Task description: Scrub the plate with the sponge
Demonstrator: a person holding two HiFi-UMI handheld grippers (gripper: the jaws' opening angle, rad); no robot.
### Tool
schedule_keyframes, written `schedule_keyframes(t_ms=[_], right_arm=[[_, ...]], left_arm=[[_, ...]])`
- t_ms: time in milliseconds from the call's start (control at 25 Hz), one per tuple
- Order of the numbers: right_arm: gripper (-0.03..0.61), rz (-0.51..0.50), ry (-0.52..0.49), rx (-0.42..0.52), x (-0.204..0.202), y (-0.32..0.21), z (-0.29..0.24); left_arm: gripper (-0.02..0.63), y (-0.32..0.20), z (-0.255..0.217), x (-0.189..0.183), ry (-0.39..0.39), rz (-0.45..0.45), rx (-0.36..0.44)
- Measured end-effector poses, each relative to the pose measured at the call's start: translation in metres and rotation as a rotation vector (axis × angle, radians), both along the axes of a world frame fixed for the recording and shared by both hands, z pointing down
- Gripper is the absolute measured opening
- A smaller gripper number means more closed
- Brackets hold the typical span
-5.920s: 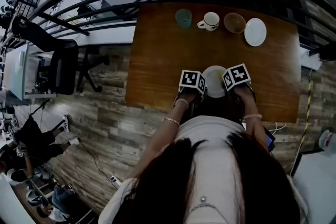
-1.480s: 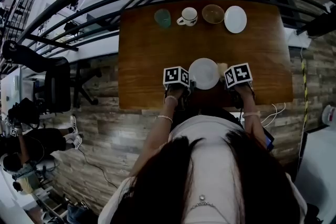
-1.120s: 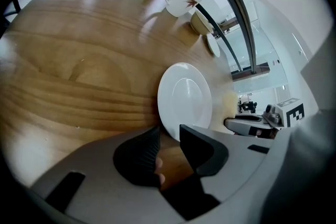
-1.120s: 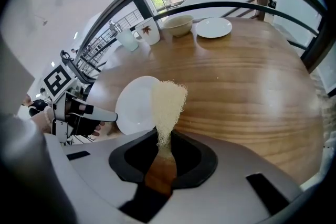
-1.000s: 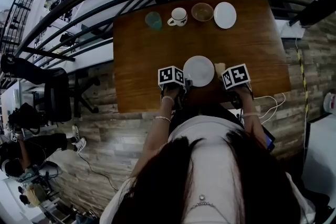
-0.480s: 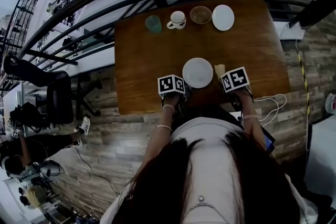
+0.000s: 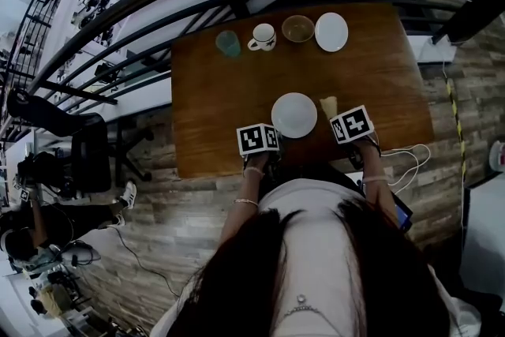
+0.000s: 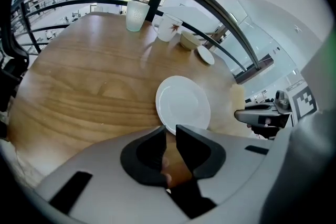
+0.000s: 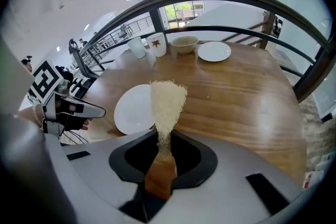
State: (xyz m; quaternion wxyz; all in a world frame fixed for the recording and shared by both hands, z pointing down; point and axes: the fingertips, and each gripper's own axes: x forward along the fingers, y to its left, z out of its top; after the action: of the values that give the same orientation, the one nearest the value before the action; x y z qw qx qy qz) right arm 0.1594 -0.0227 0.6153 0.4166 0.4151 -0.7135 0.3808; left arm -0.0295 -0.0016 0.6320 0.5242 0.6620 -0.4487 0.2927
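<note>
White plate [image 8: 182,104] lies on the wooden table [image 7: 379,83] just beyond your left gripper [image 8: 170,129], at its 12 o'clock. Its jaws have just been closing to a narrow gap, with nothing between them. Your right gripper [image 9: 164,138] pinches the pale sponge [image 9: 167,102], with the plate at its 10 o'clock.

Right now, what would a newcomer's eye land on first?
The white plate lies on the wooden table nearest the person. Beside it, the right tool pinches a pale fibrous sponge. A cup, mug, bowl and small plate line the far edge.
</note>
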Motion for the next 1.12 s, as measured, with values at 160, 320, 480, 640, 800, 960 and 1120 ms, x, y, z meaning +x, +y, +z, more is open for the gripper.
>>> schedule_keyframes(t_ms=[160,320,480,640,800,960,1120], right_arm=[[0.091,0.001,-0.016,-0.005,0.003,0.001,-0.003],[0.091,0.01,-0.034,-0.008,0.005,0.004,-0.006],[0.091,0.022,-0.036,0.01,0.011,0.003,-0.012],[0.091,0.039,-0.033,0.018,0.02,0.007,-0.013],[0.091,0.045,-0.037,0.015,0.024,0.011,-0.014],[0.091,0.037,-0.044,0.013,0.026,0.014,-0.016],[0.091,0.03,-0.049,0.012,0.031,0.019,-0.019]], left_arm=[[0.057,-0.009,-0.011,0.003,-0.015,0.015,0.044],[0.043,-0.018,-0.026,0.006,-0.024,0.038,0.095],[0.032,-0.022,-0.039,0.013,-0.016,0.06,0.126],[0.025,-0.02,-0.049,0.02,-0.009,0.088,0.151],[0.024,-0.019,-0.054,0.024,-0.012,0.103,0.161],[0.023,-0.02,-0.059,0.028,0.0,0.095,0.167],[0.024,-0.023,-0.067,0.033,0.005,0.098,0.178]])
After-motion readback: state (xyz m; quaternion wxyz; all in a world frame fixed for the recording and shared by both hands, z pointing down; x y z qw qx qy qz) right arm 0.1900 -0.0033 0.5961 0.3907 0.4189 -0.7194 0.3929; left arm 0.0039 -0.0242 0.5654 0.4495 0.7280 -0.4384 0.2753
